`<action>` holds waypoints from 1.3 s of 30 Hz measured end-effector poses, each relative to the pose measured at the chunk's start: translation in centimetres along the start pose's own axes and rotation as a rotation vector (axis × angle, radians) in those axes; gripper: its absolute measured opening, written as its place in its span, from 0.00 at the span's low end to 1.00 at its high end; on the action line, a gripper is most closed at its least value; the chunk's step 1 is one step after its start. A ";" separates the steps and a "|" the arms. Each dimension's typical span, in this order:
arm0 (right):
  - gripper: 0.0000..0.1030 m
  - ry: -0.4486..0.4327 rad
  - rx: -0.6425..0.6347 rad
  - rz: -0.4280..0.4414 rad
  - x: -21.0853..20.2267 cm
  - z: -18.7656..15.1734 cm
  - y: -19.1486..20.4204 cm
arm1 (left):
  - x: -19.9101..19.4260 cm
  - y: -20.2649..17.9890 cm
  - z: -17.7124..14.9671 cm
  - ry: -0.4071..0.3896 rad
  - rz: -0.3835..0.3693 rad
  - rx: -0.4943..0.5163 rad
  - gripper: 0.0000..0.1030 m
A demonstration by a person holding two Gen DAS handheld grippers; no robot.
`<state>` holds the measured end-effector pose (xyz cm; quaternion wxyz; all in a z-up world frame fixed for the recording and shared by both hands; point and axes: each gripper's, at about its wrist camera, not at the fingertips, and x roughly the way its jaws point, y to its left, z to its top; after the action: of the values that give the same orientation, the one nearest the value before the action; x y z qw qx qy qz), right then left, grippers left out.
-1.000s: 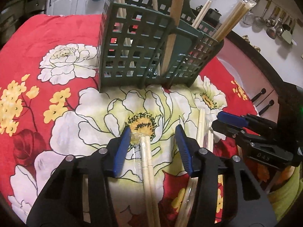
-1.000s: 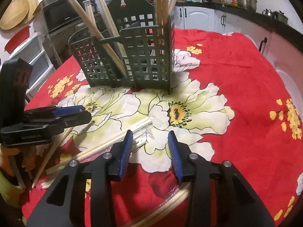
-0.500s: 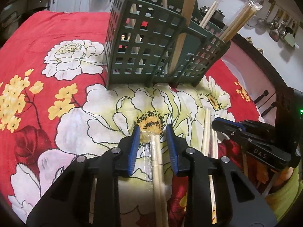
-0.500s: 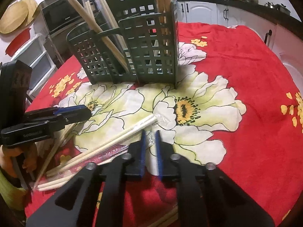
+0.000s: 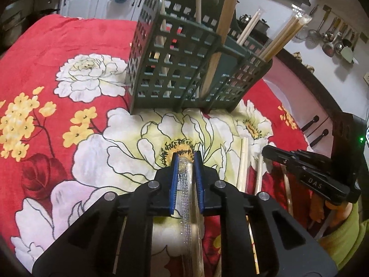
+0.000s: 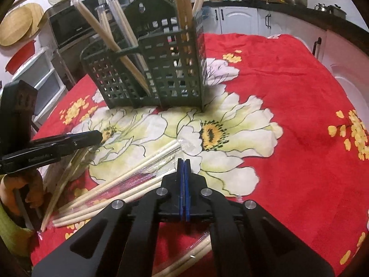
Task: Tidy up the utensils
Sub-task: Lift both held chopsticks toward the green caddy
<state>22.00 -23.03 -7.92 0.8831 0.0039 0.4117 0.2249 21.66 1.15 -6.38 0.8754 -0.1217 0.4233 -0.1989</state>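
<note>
A dark green lattice utensil holder (image 5: 184,69) stands on the red floral tablecloth, also in the right wrist view (image 6: 156,73), with several wrapped chopstick pairs upright in it. My left gripper (image 5: 186,159) is shut on a plastic-wrapped chopstick pair (image 5: 190,198) lying on the cloth; it shows from the side in the right wrist view (image 6: 96,136). My right gripper (image 6: 184,164) is shut with nothing between its pads, just above the cloth; it also shows in the left wrist view (image 5: 269,152). Loose chopsticks (image 6: 120,184) lie left of it.
More loose chopsticks (image 5: 243,161) lie between the two grippers. The red cloth (image 6: 288,106) stretches bare to the right. Kitchen cabinets (image 6: 239,20) and hanging ladles (image 5: 332,39) are beyond the table edge.
Both grippers went from open to shut. The left closed onto the wrapped chopstick pair and moved forward a little. The right closed on nothing.
</note>
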 end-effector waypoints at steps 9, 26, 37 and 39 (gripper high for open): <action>0.01 -0.116 -0.040 -0.018 -3.6 0.7 1.1 | -2.2 -0.7 0.5 -0.063 -0.016 0.006 0.06; 0.01 -0.332 -0.153 -0.056 -10.2 2.6 5.0 | -7.8 -4.4 2.1 -0.222 -0.010 0.098 0.05; 0.01 -0.424 -0.192 -0.065 -13.5 3.7 6.5 | -9.9 -6.6 3.9 -0.288 -0.041 0.137 0.04; 0.01 -0.440 -0.199 -0.069 -13.9 4.0 6.8 | -10.2 -6.9 4.2 -0.301 -0.041 0.148 0.04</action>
<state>14.43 -21.81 6.11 0.9548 -0.0484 0.1850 0.2278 17.52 -0.23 5.91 0.9313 -0.0938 0.2691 -0.2269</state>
